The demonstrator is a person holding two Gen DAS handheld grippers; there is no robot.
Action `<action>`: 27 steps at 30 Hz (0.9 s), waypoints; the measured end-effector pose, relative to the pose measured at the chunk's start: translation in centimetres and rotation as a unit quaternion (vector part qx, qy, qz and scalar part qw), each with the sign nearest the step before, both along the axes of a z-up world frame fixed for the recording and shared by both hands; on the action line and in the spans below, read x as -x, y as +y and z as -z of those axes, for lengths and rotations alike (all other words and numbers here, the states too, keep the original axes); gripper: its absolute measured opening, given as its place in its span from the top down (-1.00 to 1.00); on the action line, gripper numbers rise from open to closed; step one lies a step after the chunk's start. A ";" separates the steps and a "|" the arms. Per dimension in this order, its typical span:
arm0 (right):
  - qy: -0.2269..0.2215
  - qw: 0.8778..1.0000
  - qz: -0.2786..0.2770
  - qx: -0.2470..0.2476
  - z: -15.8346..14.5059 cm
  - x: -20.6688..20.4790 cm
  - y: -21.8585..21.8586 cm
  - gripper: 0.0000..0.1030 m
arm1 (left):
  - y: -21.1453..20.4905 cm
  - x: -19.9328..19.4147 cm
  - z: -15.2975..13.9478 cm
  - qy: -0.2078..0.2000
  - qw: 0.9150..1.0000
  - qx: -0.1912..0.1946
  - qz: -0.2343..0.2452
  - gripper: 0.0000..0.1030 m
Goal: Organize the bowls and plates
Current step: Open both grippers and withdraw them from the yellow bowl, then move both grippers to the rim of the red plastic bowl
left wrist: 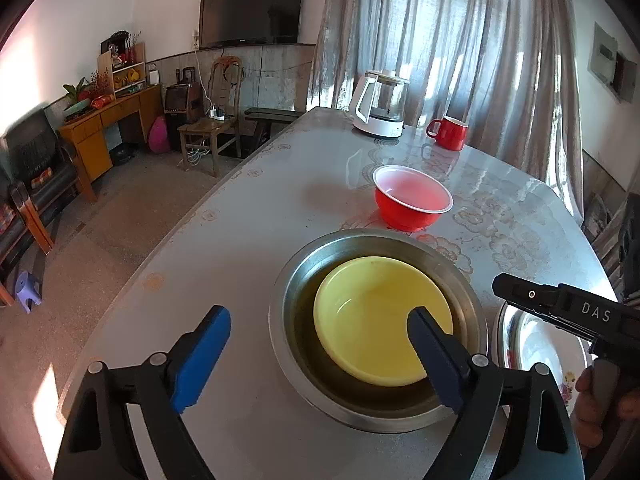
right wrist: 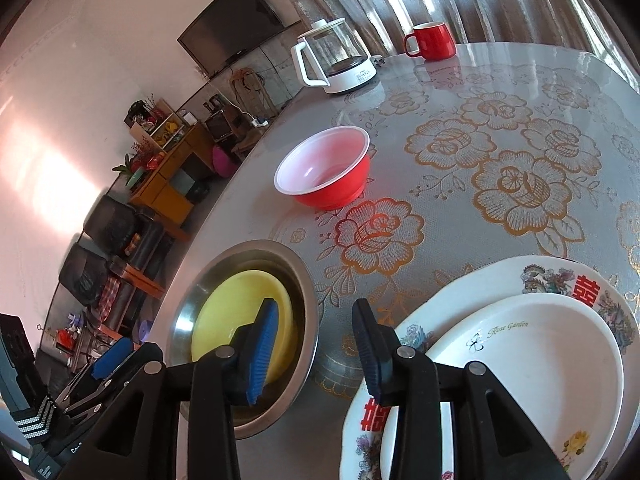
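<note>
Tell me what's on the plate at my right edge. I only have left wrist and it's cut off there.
Observer: A white dish printed "Rose Garden" sits nested on the floral plate.
Operator: Is the right gripper holding anything?
Observer: No. The right gripper is open and empty, aimed at the gap between the steel bowl and the floral plate.
Operator: Any markings on the floral plate?
Observer: Red Chinese characters on its rim, one on the far side and one on the near side.
</note>
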State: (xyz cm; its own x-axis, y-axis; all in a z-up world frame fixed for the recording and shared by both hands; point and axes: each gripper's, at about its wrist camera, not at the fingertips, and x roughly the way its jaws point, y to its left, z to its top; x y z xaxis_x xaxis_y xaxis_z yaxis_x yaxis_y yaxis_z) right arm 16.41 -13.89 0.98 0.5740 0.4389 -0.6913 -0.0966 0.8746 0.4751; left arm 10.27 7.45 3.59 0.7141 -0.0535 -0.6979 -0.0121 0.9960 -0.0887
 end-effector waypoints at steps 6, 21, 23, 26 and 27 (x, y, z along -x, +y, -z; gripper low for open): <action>0.006 1.000 0.008 -0.008 0.2 -0.1 -0.9 0.26 | 0.0 -0.1 -0.3 -0.009 0.999 -0.031 -0.002 -0.96; 0.015 0.999 0.026 -0.013 0.1 0.2 -2.7 0.23 | 1.3 1.1 -1.5 -0.049 0.997 -0.053 -0.027 -0.99; 0.014 0.999 0.030 -0.013 0.0 0.1 -3.0 0.23 | 1.7 1.1 -1.9 -0.062 0.995 -0.062 -0.036 -0.99; 0.014 0.999 0.033 -0.016 -0.1 0.0 -3.4 0.23 | 2.3 0.2 -2.4 -0.054 0.996 -0.056 -0.037 -0.99; 0.015 0.999 0.034 -0.018 -0.1 -0.1 -3.5 0.23 | 2.5 -0.3 -2.4 -0.044 0.997 -0.054 -0.038 -0.99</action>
State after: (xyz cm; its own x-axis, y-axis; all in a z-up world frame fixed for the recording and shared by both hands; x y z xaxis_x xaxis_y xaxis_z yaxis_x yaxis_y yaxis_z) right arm 16.50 -17.41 1.06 0.5817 0.4255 -0.6933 -0.0229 0.8605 0.5089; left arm 10.58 9.99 5.99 0.7726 0.0741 -0.6306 -0.0839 0.9964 0.0143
